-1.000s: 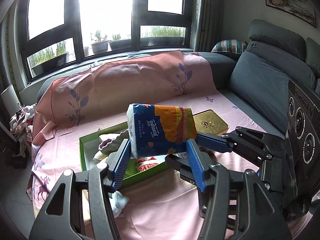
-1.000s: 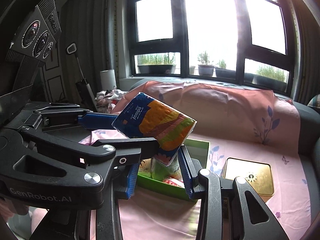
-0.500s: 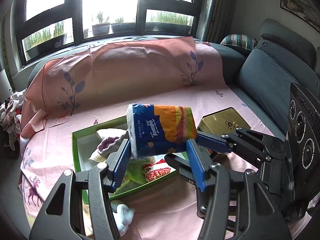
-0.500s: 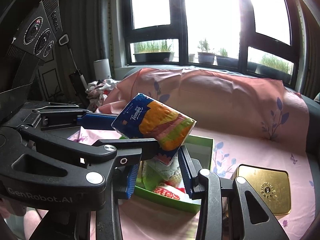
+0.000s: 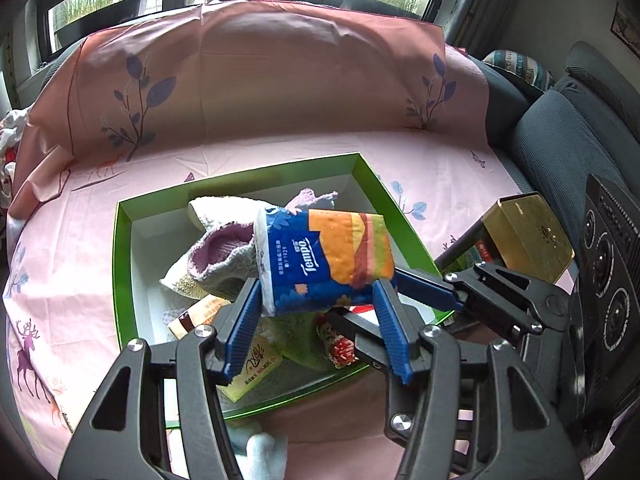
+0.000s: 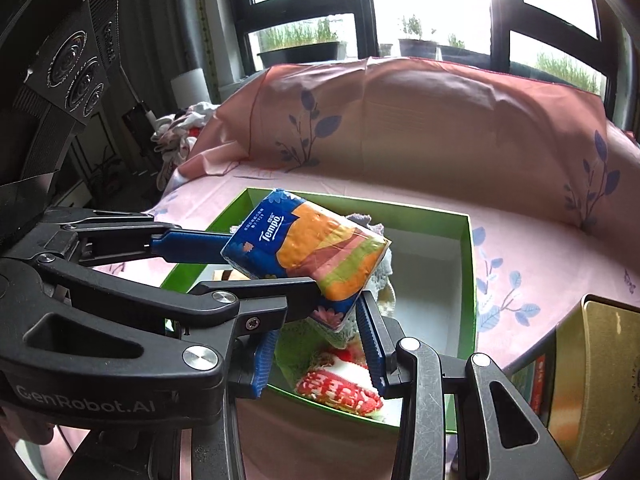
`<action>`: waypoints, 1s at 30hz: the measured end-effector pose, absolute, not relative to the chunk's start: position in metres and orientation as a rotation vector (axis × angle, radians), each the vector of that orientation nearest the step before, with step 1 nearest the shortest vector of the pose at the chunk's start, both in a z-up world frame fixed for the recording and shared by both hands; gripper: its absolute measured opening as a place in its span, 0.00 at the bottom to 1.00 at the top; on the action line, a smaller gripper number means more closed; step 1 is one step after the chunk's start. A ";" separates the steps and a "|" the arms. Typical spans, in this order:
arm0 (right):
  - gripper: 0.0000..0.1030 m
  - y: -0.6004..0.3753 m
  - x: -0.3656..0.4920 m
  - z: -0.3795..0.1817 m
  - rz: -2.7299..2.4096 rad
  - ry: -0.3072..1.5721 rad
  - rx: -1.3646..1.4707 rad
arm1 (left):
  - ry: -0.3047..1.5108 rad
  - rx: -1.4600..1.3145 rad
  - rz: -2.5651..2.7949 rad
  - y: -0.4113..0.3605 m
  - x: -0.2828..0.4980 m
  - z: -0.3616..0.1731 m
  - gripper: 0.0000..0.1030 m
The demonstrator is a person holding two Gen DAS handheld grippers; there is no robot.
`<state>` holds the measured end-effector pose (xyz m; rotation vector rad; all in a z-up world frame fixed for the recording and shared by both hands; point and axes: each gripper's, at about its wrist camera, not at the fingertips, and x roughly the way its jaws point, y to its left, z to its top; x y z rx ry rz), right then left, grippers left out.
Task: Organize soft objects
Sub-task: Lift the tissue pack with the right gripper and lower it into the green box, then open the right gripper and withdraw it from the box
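Both grippers pinch the same tissue pack (blue and orange, printed "Tempo") and hold it in the air above the green box. The left gripper clamps the pack's lower edge between its blue fingers, while the right gripper closes on it from the other side, one finger reaching in at the pack's right end in the left wrist view. The pack's long axis runs roughly level across the left view, white end toward the left and orange end toward the right, tilted slightly down to the right. In the right wrist view the same pack slopes from upper left to lower right. The left view shows the box's contents more fully: a knitted cloth, small packets and a green cloth underneath. The right view shows a red-and-white item near the box's front wall, possibly a sock. A gold tin stands just beside the box on the pink sheet.
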<state>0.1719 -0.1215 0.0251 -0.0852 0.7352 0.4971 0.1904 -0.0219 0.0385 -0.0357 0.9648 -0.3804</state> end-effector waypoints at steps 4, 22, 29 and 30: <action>0.40 -0.114 0.180 0.012 0.461 0.783 -0.105 | 1.008 -0.056 -0.351 -0.019 0.199 0.021 0.54; 0.75 -0.130 0.126 0.031 0.277 0.746 -0.206 | 0.958 0.094 -0.185 -0.016 0.155 0.043 0.94; 0.85 -0.150 0.089 0.049 0.185 0.709 -0.193 | 0.911 0.130 -0.145 -0.021 0.118 0.062 0.95; 0.86 -0.154 0.082 0.051 0.177 0.697 -0.191 | 0.902 0.133 -0.143 -0.021 0.112 0.064 0.97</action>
